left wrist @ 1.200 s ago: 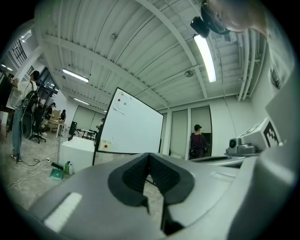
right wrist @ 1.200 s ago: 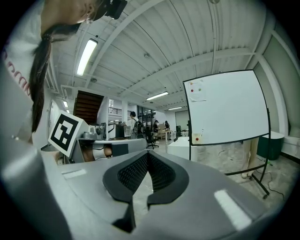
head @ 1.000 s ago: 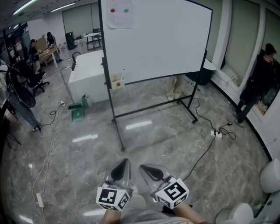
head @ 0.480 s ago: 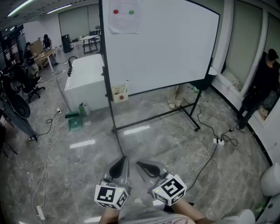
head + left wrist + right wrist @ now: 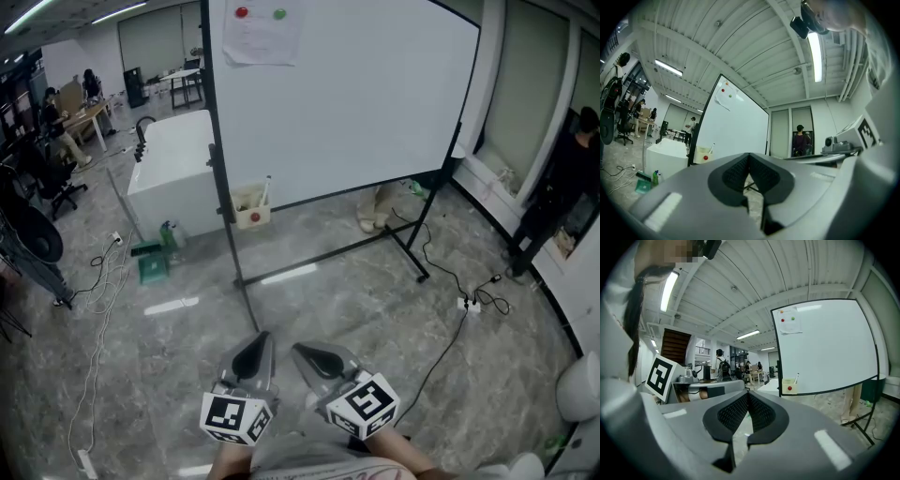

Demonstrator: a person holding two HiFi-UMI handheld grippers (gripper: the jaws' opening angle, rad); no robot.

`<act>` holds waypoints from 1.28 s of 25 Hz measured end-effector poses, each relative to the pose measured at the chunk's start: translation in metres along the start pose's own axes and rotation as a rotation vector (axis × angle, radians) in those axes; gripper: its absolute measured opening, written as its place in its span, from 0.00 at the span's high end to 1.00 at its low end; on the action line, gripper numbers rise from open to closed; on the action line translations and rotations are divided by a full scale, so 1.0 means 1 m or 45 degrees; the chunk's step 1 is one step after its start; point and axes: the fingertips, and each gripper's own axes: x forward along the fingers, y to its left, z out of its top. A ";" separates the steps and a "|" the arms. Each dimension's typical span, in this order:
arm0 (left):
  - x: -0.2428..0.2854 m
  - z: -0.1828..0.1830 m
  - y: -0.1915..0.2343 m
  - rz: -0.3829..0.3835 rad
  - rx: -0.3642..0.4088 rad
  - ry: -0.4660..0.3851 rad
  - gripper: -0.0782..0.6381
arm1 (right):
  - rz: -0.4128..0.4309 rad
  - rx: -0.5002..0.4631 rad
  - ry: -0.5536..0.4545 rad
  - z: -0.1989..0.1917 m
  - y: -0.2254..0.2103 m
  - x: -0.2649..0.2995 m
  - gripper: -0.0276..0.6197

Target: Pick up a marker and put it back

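Observation:
A white marker (image 5: 265,190) stands upright in a small cream box (image 5: 248,205) with a red dot, fixed to the lower left corner of the whiteboard (image 5: 347,94). My left gripper (image 5: 253,352) and right gripper (image 5: 315,357) are held low and side by side near my body, far from the board. Both are shut with nothing between the pads. In the left gripper view the left gripper (image 5: 749,157) points up, with the box (image 5: 704,154) beyond it. In the right gripper view the right gripper (image 5: 748,397) is below the box (image 5: 790,386) and the marker (image 5: 796,378).
The whiteboard stand's legs (image 5: 333,251) spread over the grey floor. A white block (image 5: 173,178) stands behind the board's left side, with a green bottle (image 5: 168,234) beside it. Cables (image 5: 103,291) trail at left and a power strip (image 5: 466,303) lies right. A person in black (image 5: 561,178) stands far right.
The whiteboard and its box have grown and shifted a little in the head view, as I have come closer. Both grippers stay shut, low and side by side.

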 end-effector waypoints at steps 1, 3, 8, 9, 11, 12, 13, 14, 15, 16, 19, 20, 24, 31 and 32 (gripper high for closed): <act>0.005 0.000 0.004 0.004 0.000 0.001 0.89 | 0.000 0.004 0.003 0.000 -0.005 0.003 0.95; 0.015 0.000 0.014 0.020 0.003 0.003 0.89 | -0.001 0.013 0.007 0.000 -0.016 0.012 0.95; 0.051 0.001 0.042 0.062 0.007 0.012 0.89 | 0.006 0.031 -0.003 0.006 -0.053 0.044 0.95; 0.060 0.001 0.047 0.066 0.009 0.015 0.89 | 0.009 0.033 -0.005 0.008 -0.061 0.051 0.95; 0.077 0.002 0.056 0.076 0.014 0.017 0.89 | 0.016 0.036 -0.015 0.013 -0.079 0.067 0.95; 0.086 0.004 0.062 0.083 0.017 0.014 0.89 | 0.022 0.036 -0.021 0.016 -0.087 0.075 0.95; 0.096 0.005 0.067 0.092 0.020 0.010 0.89 | 0.031 0.034 -0.025 0.019 -0.096 0.083 0.95; 0.104 0.007 0.073 0.103 0.023 0.006 0.89 | 0.043 0.032 -0.029 0.021 -0.104 0.091 0.95; 0.113 0.008 0.079 0.113 0.026 0.004 0.89 | 0.056 0.033 -0.034 0.023 -0.112 0.100 0.95; 0.123 0.008 0.086 0.122 0.030 0.006 0.89 | 0.067 0.034 -0.039 0.025 -0.120 0.109 0.95; 0.156 0.009 0.105 0.144 0.034 0.017 0.89 | 0.083 0.021 -0.044 0.034 -0.150 0.135 0.95; 0.167 0.011 0.112 0.152 0.037 0.016 0.89 | 0.085 0.012 -0.048 0.038 -0.160 0.145 0.95; 0.207 0.023 0.143 0.188 0.061 -0.006 0.89 | 0.096 -0.029 -0.049 0.051 -0.198 0.190 0.95; 0.259 0.027 0.176 0.231 0.072 -0.008 0.89 | 0.109 -0.030 0.005 0.052 -0.246 0.244 0.93; 0.264 0.028 0.180 0.235 0.073 -0.009 0.89 | 0.106 -0.027 0.011 0.052 -0.251 0.251 0.92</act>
